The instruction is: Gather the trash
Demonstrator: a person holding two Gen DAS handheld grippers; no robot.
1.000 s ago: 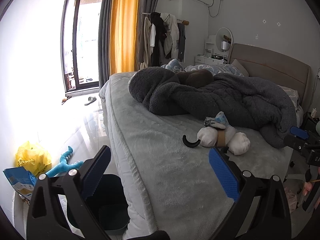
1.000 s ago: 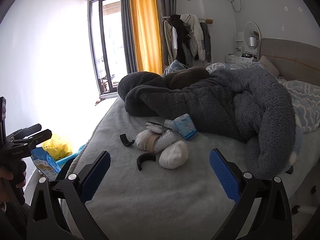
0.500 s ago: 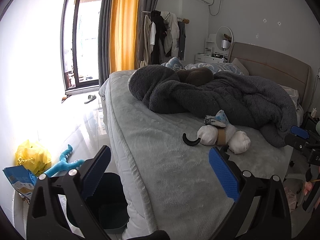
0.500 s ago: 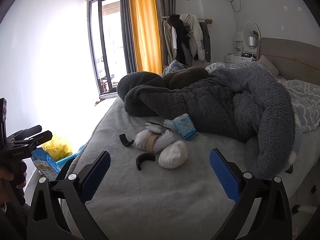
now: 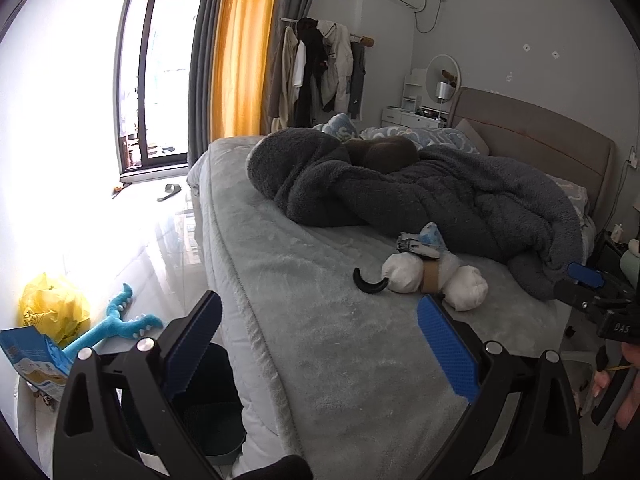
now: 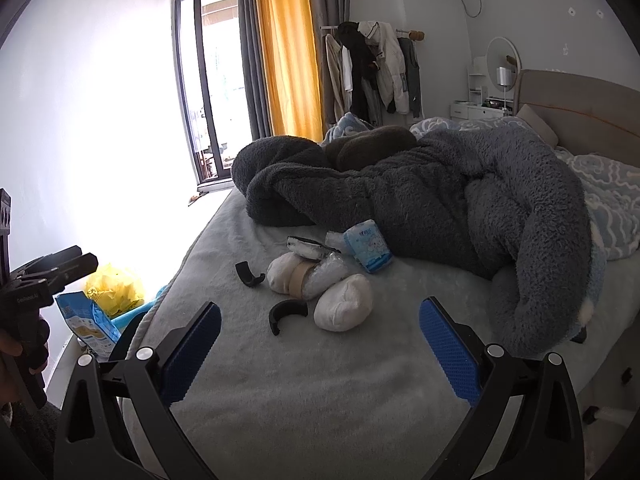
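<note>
A small heap of trash lies on the grey bed [image 6: 320,380]: white wadded bundles [image 6: 342,308] [image 5: 464,286], one taped bundle [image 6: 300,276], a blue tissue pack [image 6: 370,246], a crushed dark wrapper [image 6: 308,248] and two black curved pieces [image 6: 286,314] [image 6: 249,276] [image 5: 370,282]. My right gripper [image 6: 320,346] is open, a little short of the heap, nothing between its blue pads. My left gripper [image 5: 320,344] is open over the bed's near corner, above a dark bin [image 5: 208,404] on the floor. Each gripper shows at the other view's edge.
A dark fleece blanket [image 6: 440,200] is piled behind the heap, with a headboard [image 5: 540,144] at the right. On the floor left of the bed lie a yellow bag [image 5: 52,312], a blue packet [image 5: 32,360] and a blue toy [image 5: 116,328]. Clothes hang by the orange curtain.
Both views have shifted very slightly; the trash heap sits a touch nearer in the right wrist view. Both grippers stay open and nothing on the bed has moved.
</note>
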